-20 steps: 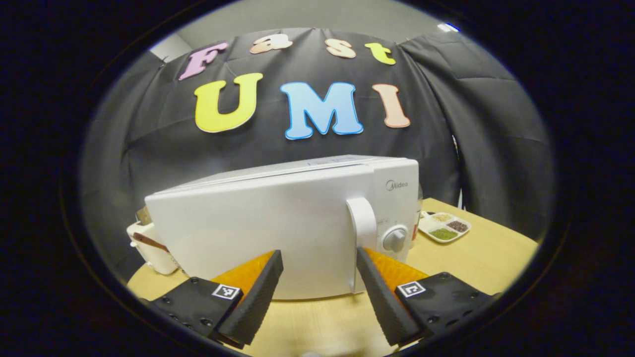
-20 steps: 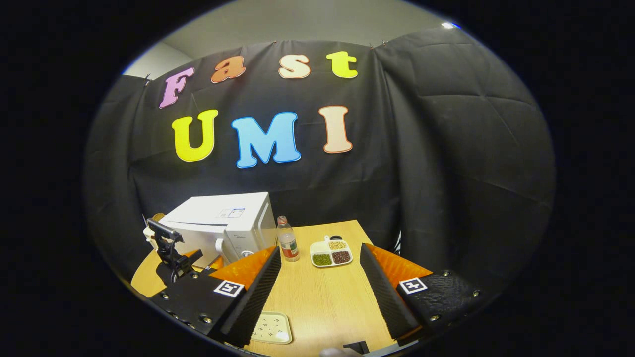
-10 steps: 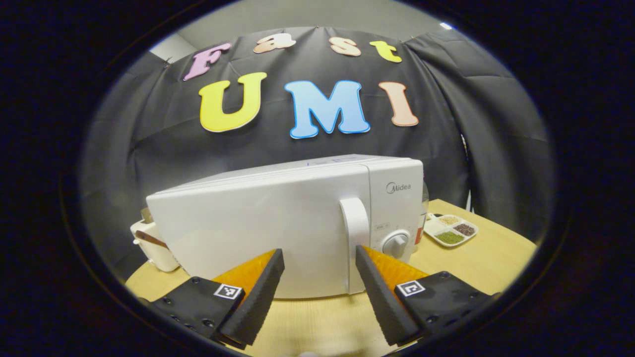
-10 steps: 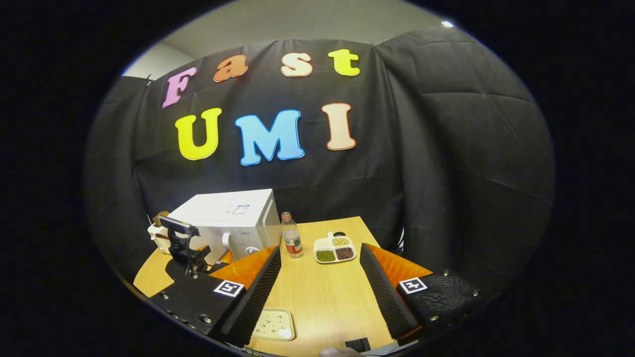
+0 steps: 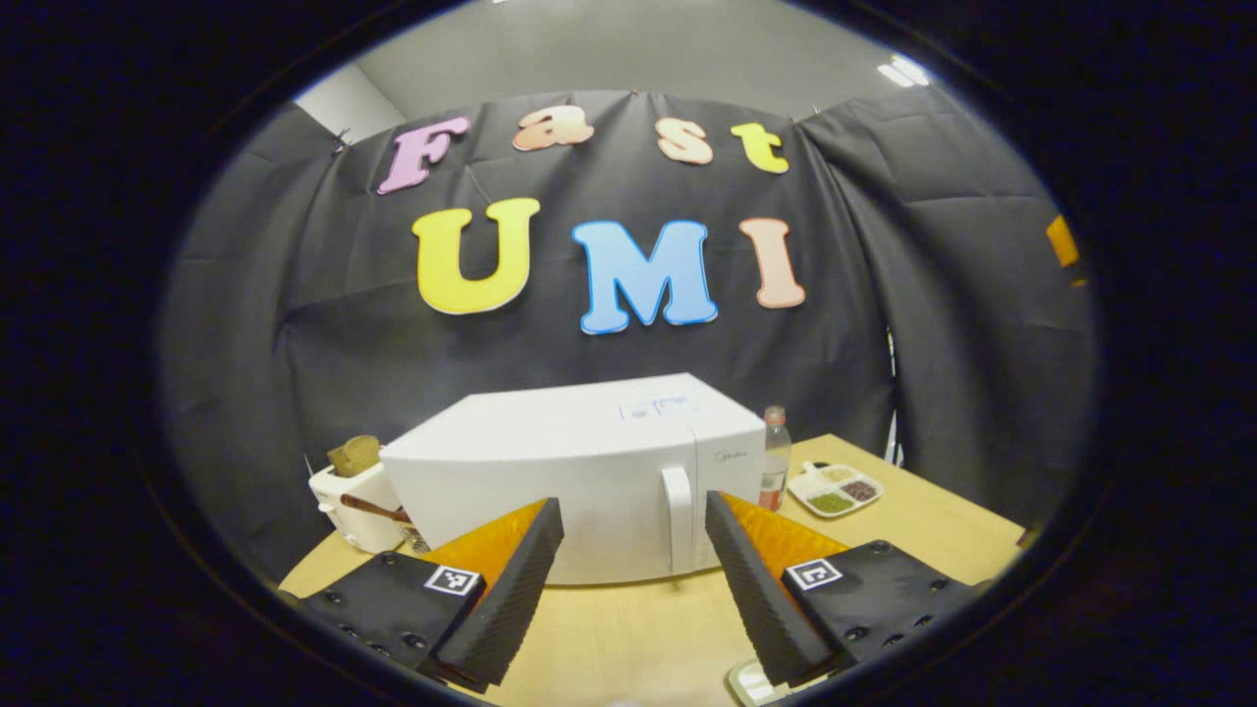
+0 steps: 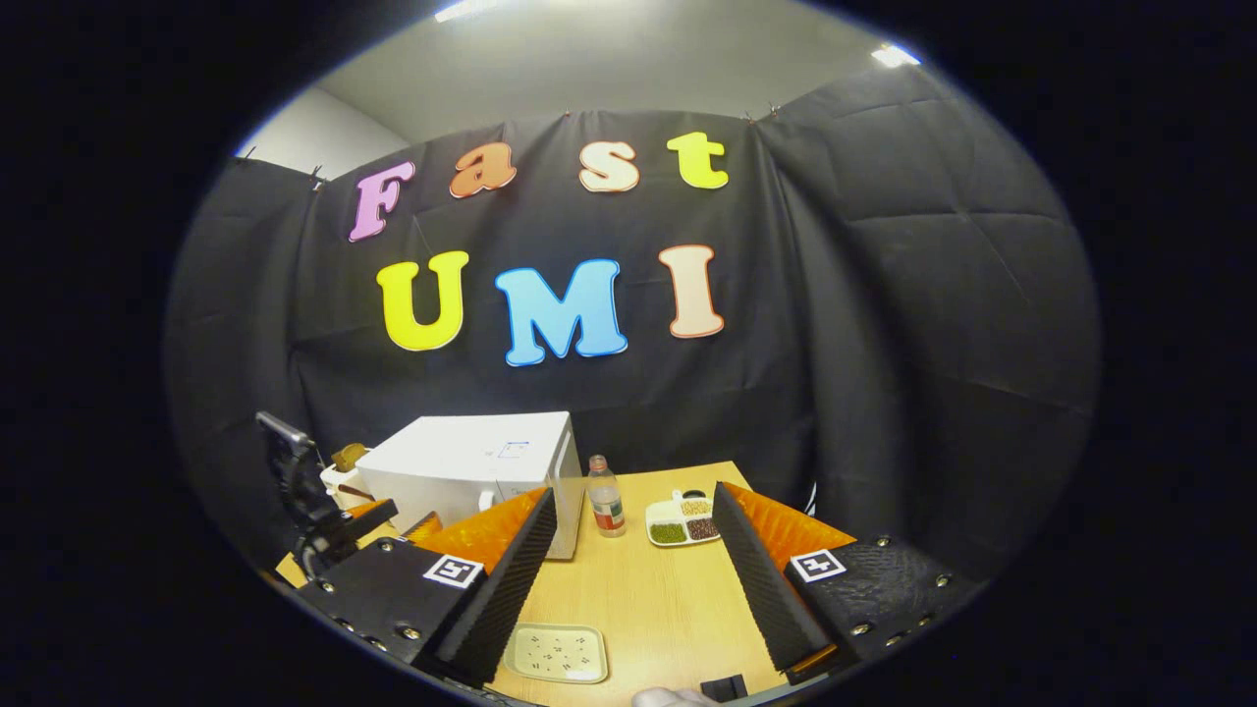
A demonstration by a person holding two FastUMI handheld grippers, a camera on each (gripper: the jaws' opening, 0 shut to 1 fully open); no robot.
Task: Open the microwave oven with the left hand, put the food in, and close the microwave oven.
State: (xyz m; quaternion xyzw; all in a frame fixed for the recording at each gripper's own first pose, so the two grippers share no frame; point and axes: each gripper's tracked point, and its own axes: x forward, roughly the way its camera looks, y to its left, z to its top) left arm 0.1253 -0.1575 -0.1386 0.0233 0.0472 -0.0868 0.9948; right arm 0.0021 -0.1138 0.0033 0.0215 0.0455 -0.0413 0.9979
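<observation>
On the far left of your left gripper view, a white toaster (image 5: 355,496) with a brown slice standing in its slot sits at the back corner of the pale wooden table (image 5: 933,525). Just to its right stands the white box-shaped microwave oven (image 5: 579,471), its door shut and flush with the front, and its white vertical door handle (image 5: 678,518) toward the right of that front. Your left gripper (image 5: 628,584) is in front of the oven, fingers spread wide and holding nothing, and the handle shows in the gap between them, well apart from both tips. Right of the oven a small clear plastic bottle (image 5: 776,469) stands upright beside its side wall, and further right lies a white divided dish (image 5: 835,489) with green, tan and dark fillings.

In your right gripper view, the left gripper's dark body (image 6: 312,501) shows at the left edge in front of the oven (image 6: 471,466). Your right gripper (image 6: 633,579) hangs over the table with its fingers spread apart and empty. Between them, near the table's front edge, lies a pale rectangular tray (image 6: 557,652) dotted with small dark specks; I cannot tell what the specks are. The bottle (image 6: 605,496) and the divided dish (image 6: 683,520) stand further back, right of the oven.
</observation>
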